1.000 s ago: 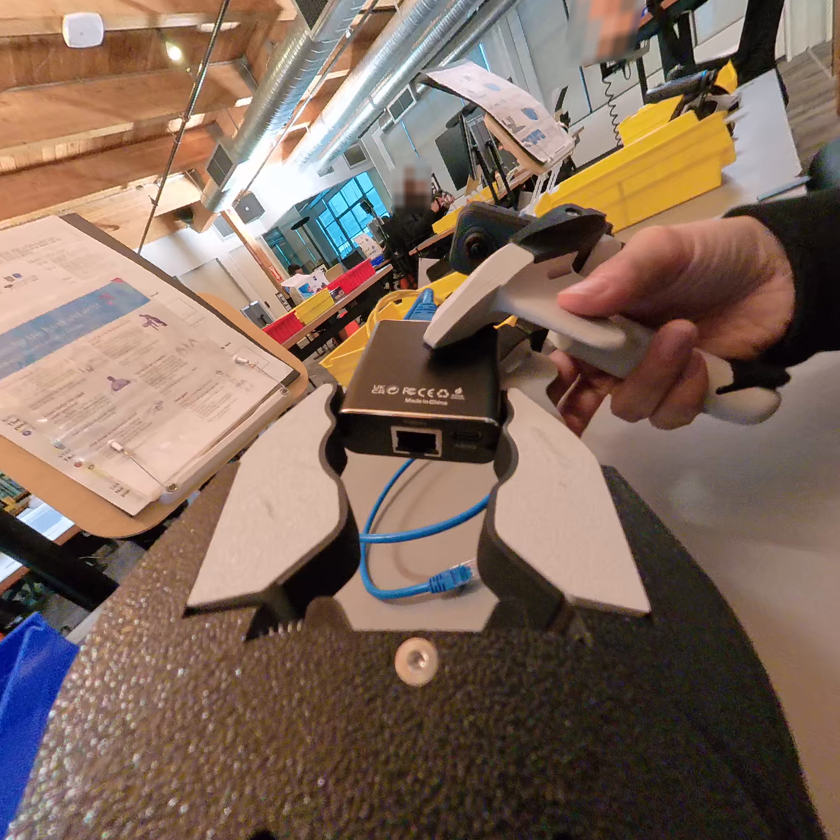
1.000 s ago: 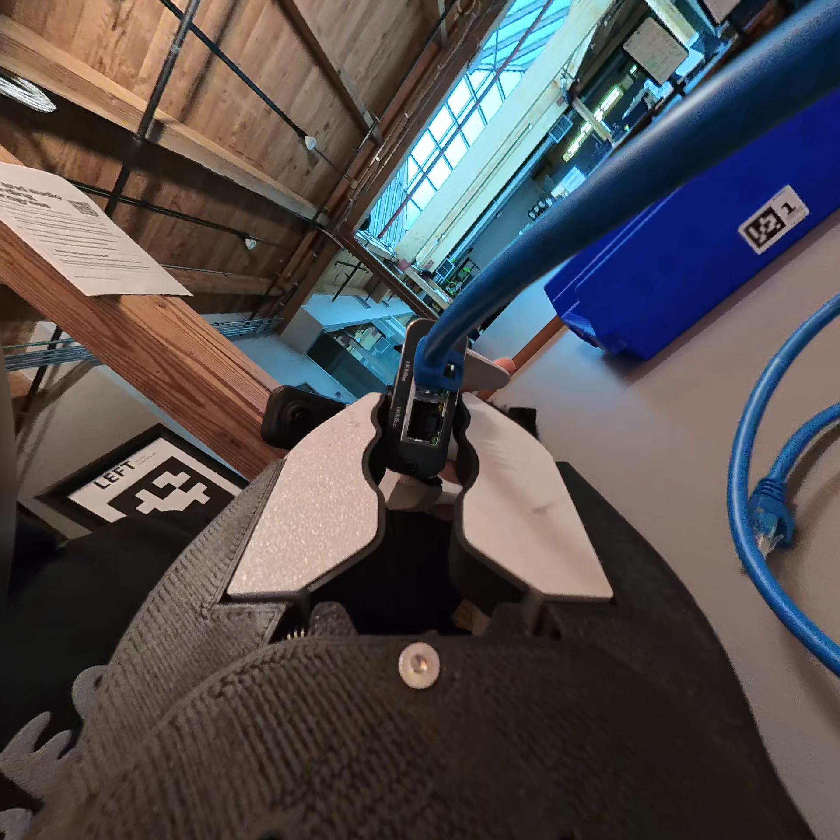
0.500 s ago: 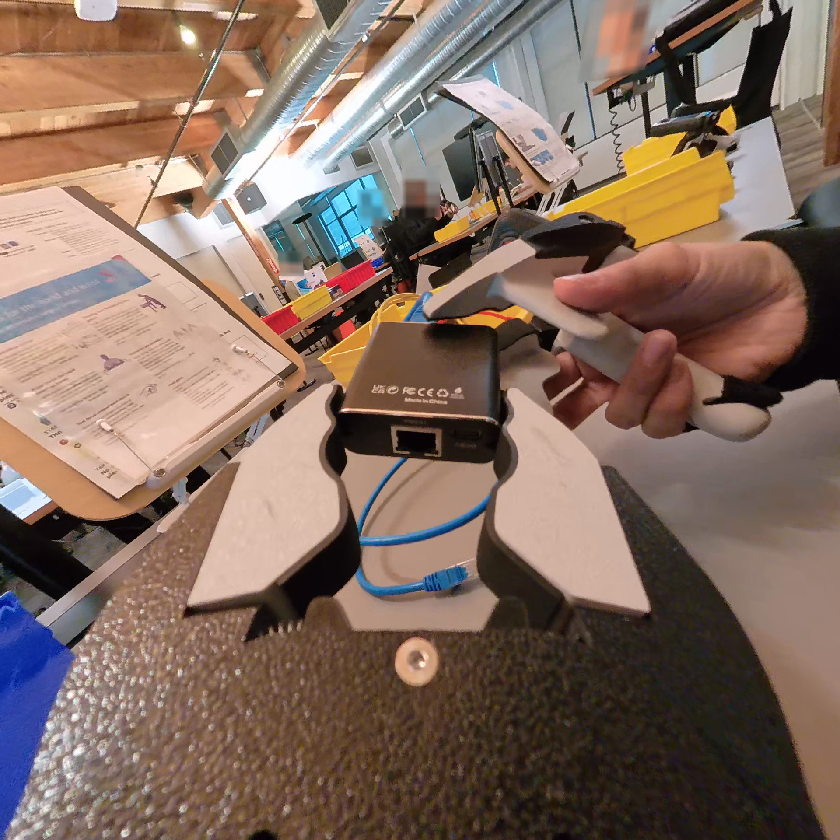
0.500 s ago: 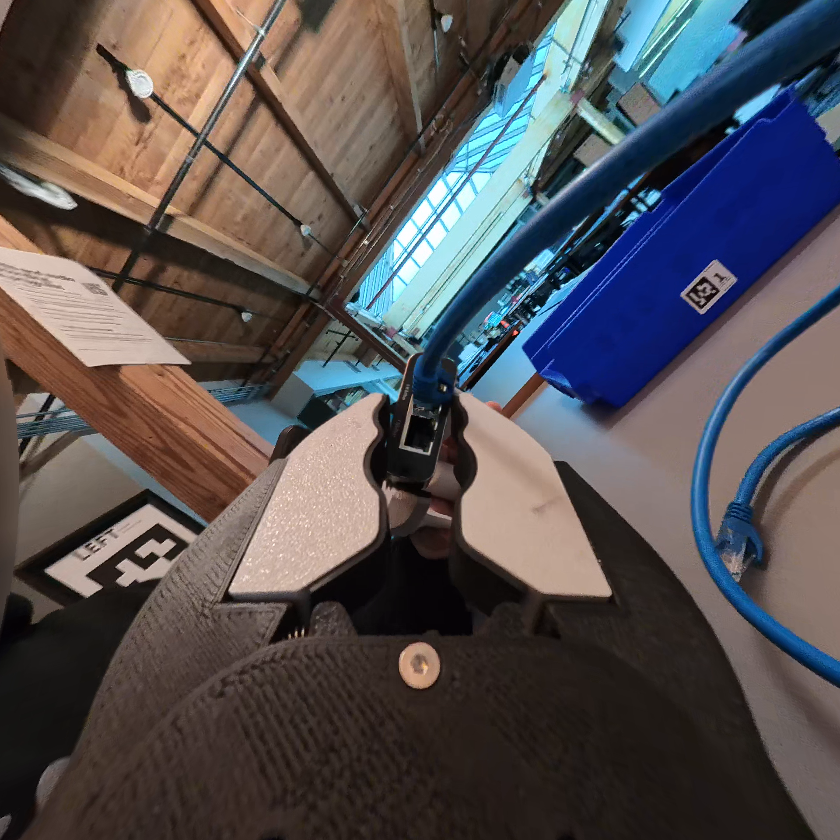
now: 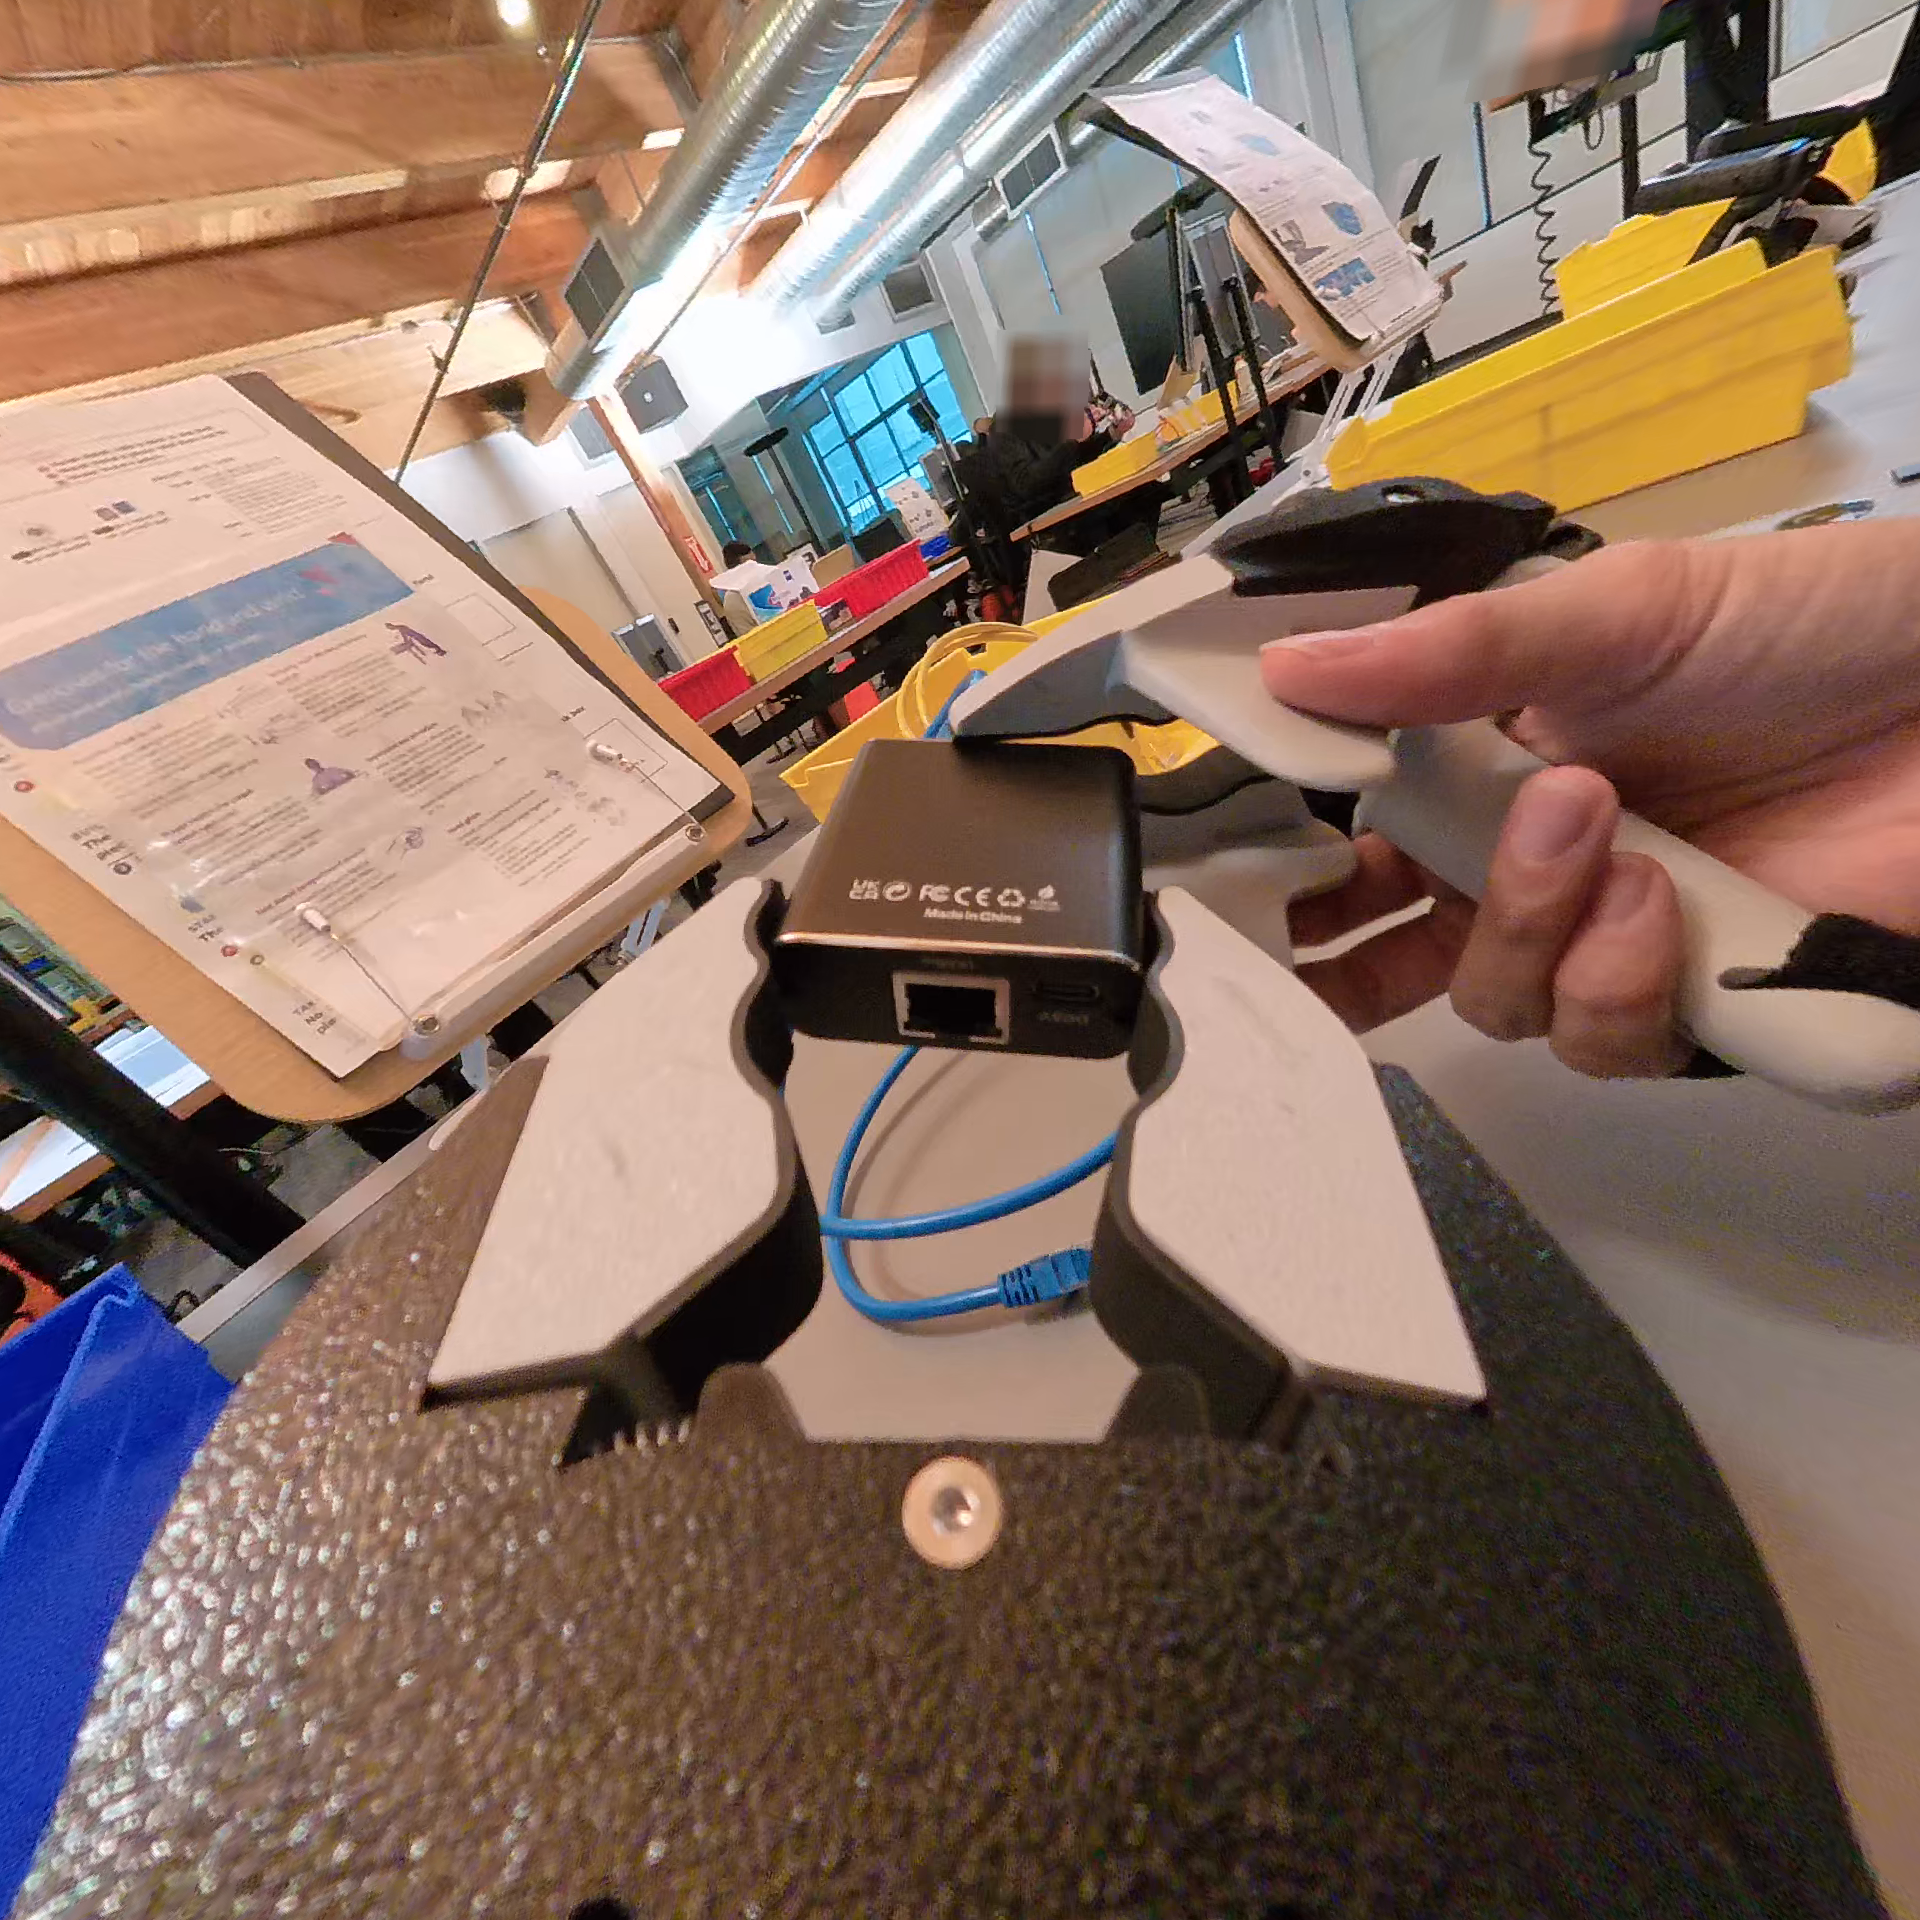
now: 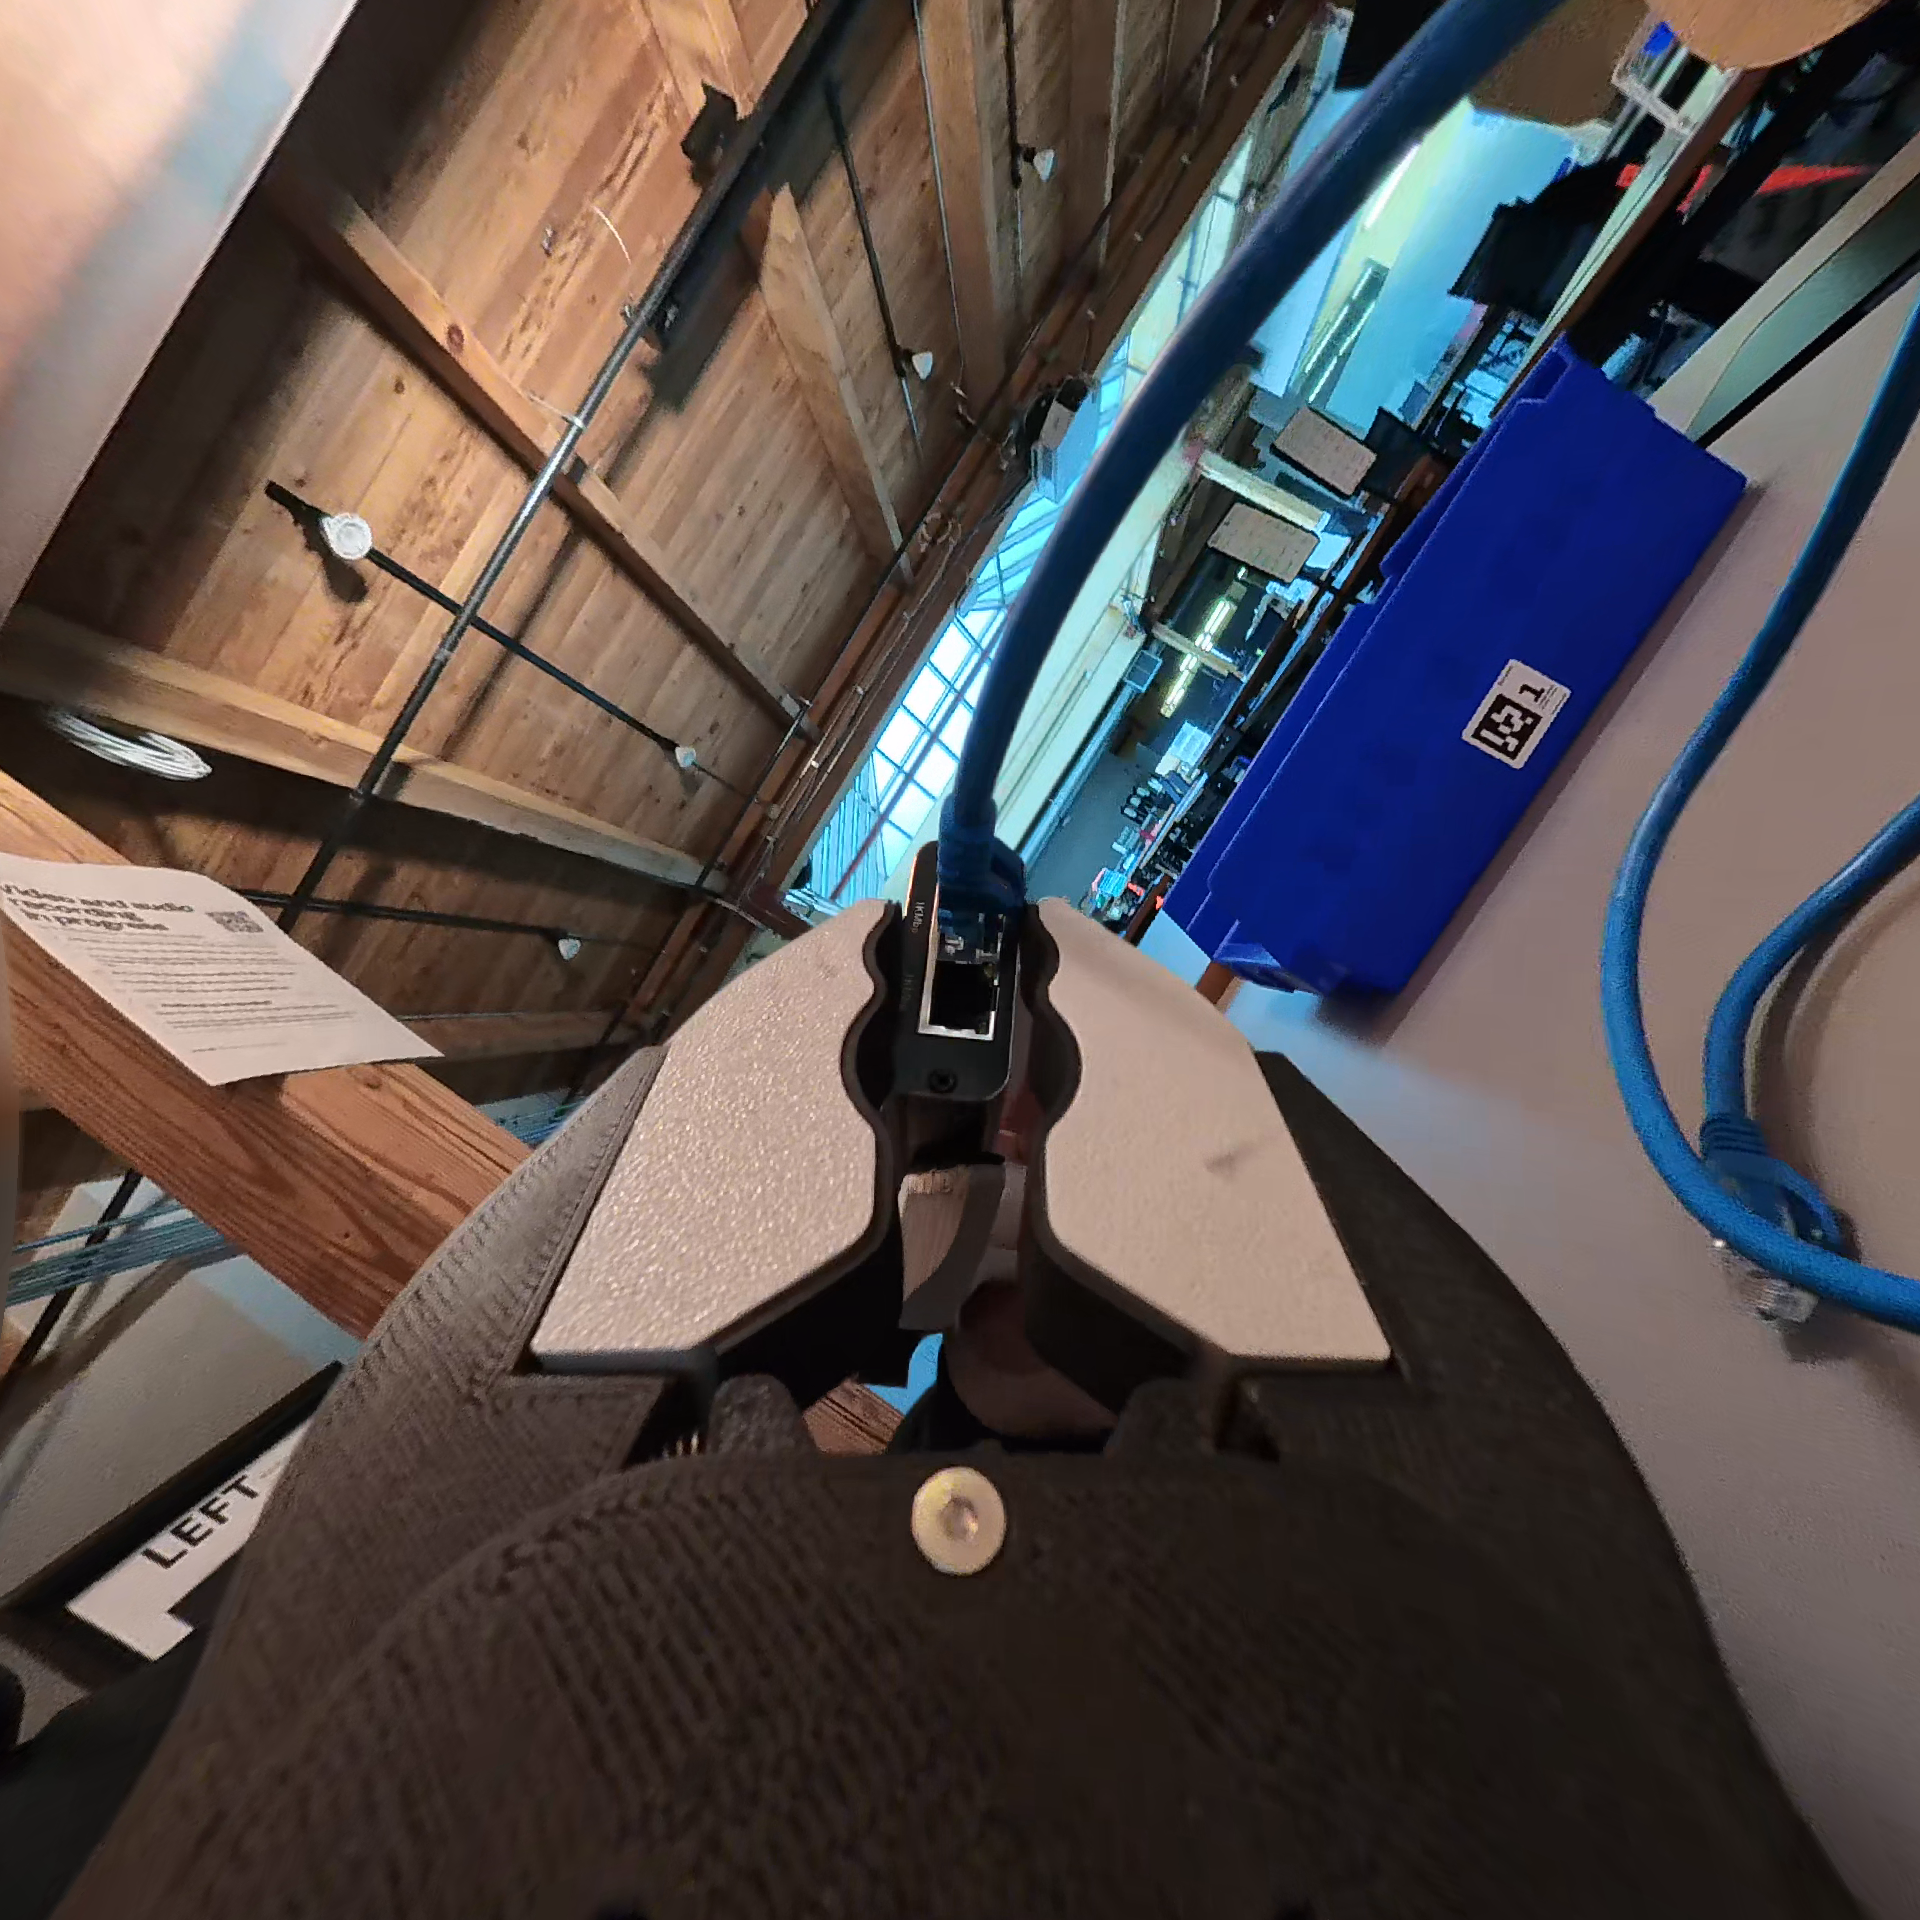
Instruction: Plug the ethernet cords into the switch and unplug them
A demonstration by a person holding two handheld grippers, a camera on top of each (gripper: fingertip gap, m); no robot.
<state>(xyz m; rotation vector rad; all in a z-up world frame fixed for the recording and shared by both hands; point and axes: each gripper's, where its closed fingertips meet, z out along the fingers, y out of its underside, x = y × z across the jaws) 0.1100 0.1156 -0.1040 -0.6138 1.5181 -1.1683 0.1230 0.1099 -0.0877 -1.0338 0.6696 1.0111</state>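
My left gripper [image 5: 956, 935] is shut on the sides of the black switch [image 5: 977, 831] and holds it above the table, an empty port facing the camera. A hand [image 5: 1662, 748] holds my right gripper, whose upper finger [image 5: 1091, 675] lies on the switch's far top edge. In the right wrist view my right gripper [image 6: 958, 966] is shut on the switch's [image 6: 956, 1081] far end. A blue ethernet cord [image 6: 1091, 499] is plugged into its upper port; the port below is empty. Another blue cord [image 5: 935, 1226] lies looped on the table under the switch.
Loose blue cord ends [image 6: 1756, 1174] lie on the grey table [image 6: 1558, 1455] at right. A blue bin [image 6: 1434, 748] stands at the table's far edge and shows again in the left wrist view [image 5: 62, 1507]. A clipboard stand [image 5: 312, 727] is at left, yellow bins [image 5: 1610, 364] behind.
The right gripper's upper finger has slid back from the switch's top to its far edge. The right wrist view has swung, so the plugged cord now rises more steeply. Both stay shut on the switch.
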